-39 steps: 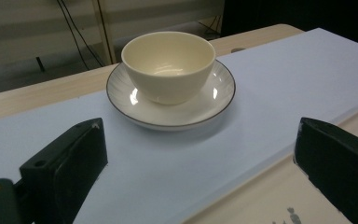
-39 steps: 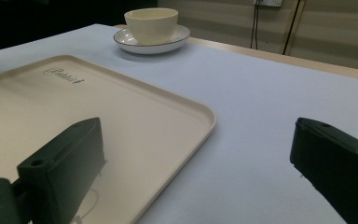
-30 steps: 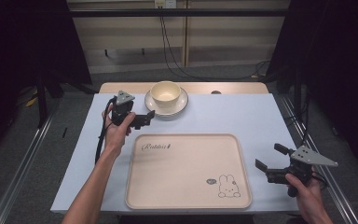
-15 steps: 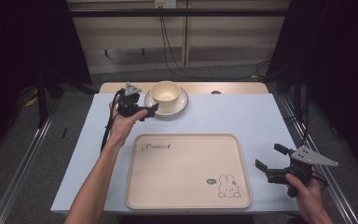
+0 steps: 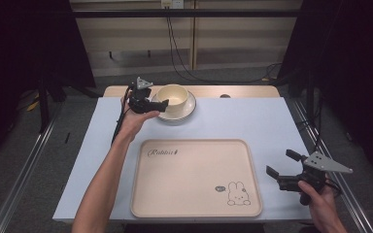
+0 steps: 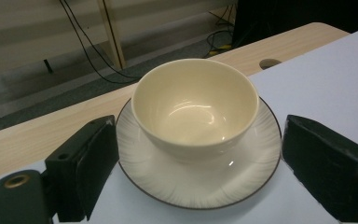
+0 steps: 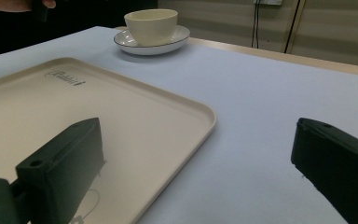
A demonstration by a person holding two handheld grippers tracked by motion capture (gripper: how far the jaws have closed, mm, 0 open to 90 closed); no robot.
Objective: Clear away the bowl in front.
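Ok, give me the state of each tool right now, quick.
Left tool: open, holding nothing, jaws on either side of the plate under the bowl.
Right tool: open, holding nothing, at the tray edge.

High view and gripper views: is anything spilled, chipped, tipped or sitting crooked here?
Nothing stands out. The cream ceramic bowl sits upright and empty on the white ribbed saucer, with no chips visible. The beige rabbit-print tray lies flat and square to the table edge. The left gripper is open beside the saucer; the right gripper is open too.

One bowl (image 5: 172,94), one saucer (image 5: 187,109), one tray (image 5: 194,177), two hand-held grippers.
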